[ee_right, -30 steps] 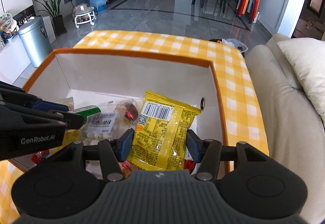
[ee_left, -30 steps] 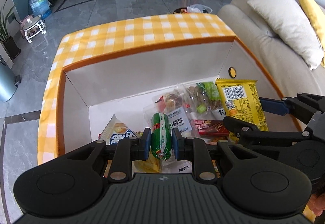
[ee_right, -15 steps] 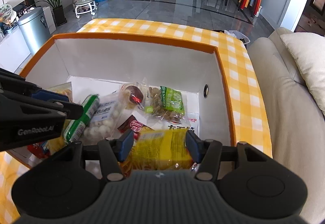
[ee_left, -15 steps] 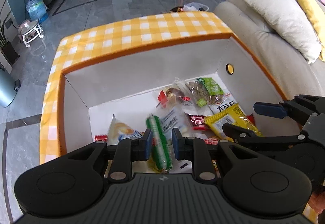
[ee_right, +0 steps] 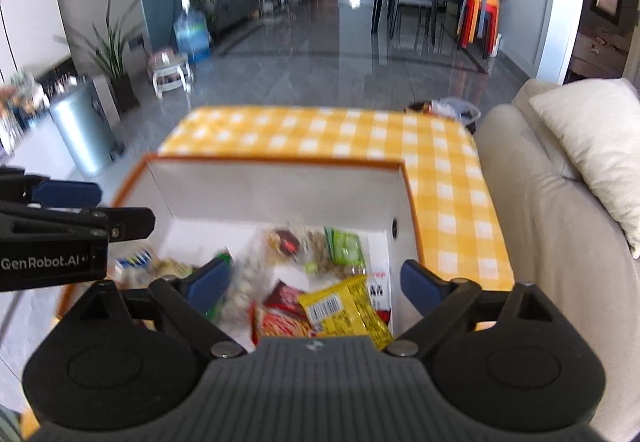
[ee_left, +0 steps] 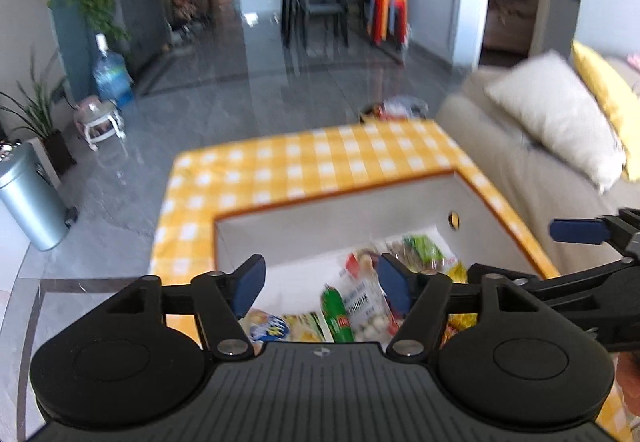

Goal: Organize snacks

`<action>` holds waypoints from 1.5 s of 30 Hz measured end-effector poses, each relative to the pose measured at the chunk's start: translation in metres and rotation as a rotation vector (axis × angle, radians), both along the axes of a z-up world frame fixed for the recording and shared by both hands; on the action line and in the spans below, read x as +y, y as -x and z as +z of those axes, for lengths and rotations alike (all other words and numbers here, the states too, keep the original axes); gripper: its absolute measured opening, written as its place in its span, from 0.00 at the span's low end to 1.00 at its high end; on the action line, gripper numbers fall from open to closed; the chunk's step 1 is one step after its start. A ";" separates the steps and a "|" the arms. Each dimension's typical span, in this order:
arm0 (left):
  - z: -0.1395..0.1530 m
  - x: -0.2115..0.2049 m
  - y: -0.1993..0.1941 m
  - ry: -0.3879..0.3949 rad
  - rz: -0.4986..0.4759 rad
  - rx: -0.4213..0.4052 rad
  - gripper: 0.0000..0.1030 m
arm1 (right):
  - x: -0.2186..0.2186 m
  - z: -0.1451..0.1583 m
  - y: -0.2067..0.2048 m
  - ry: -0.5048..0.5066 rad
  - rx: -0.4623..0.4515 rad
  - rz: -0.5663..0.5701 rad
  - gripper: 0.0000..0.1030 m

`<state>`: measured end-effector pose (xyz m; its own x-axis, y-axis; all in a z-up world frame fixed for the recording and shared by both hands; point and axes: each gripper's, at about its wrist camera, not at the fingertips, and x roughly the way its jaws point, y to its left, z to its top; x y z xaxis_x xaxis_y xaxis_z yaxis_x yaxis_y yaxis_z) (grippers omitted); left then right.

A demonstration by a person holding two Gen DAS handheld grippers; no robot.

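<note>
A white open box (ee_left: 328, 230) with an orange rim sits on a yellow checked table and holds several snack packs. A green sausage stick (ee_left: 335, 312) lies in it beside a clear bag of white balls (ee_left: 366, 312). A yellow snack bag (ee_right: 344, 312) lies in the box's near right part, and a green nut pack (ee_right: 344, 248) lies farther back. My left gripper (ee_left: 322, 280) is open and empty above the box. My right gripper (ee_right: 312, 282) is open and empty above the yellow bag; it also shows in the left wrist view (ee_left: 576, 232).
The checked table (ee_right: 320, 129) reaches beyond the box. A beige sofa (ee_right: 560, 222) with a white cushion (ee_right: 592, 133) runs along the right. A metal bin (ee_right: 82, 129) and a water jug (ee_right: 192, 31) stand on the floor at left.
Both grippers opened and rose back from the box. The green sausage stick dropped from the left gripper and the yellow bag from the right; both now lie in the box.
</note>
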<state>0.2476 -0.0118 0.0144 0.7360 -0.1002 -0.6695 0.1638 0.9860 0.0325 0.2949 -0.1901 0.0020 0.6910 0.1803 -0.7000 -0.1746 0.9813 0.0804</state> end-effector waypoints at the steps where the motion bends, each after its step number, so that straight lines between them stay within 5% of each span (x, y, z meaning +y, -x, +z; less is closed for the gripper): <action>1: 0.005 0.004 0.005 0.006 0.010 -0.021 0.76 | -0.001 0.006 0.004 -0.012 -0.020 -0.009 0.93; 4: 0.019 0.013 0.024 0.024 0.049 -0.098 0.84 | -0.005 0.026 0.019 -0.045 -0.076 -0.027 0.94; 9: 0.032 0.022 0.051 0.036 0.105 -0.177 0.85 | -0.011 0.053 0.049 -0.075 -0.154 -0.068 0.96; 19: 0.035 0.006 0.104 -0.066 0.122 -0.297 0.87 | -0.024 0.080 0.114 -0.132 -0.236 -0.130 0.96; 28: 0.016 -0.002 0.124 -0.024 0.157 -0.248 0.88 | -0.025 0.066 0.162 -0.060 -0.249 -0.126 0.96; 45: -0.014 -0.012 0.119 -0.123 0.209 -0.086 0.89 | -0.019 0.023 0.137 -0.040 -0.061 -0.078 0.96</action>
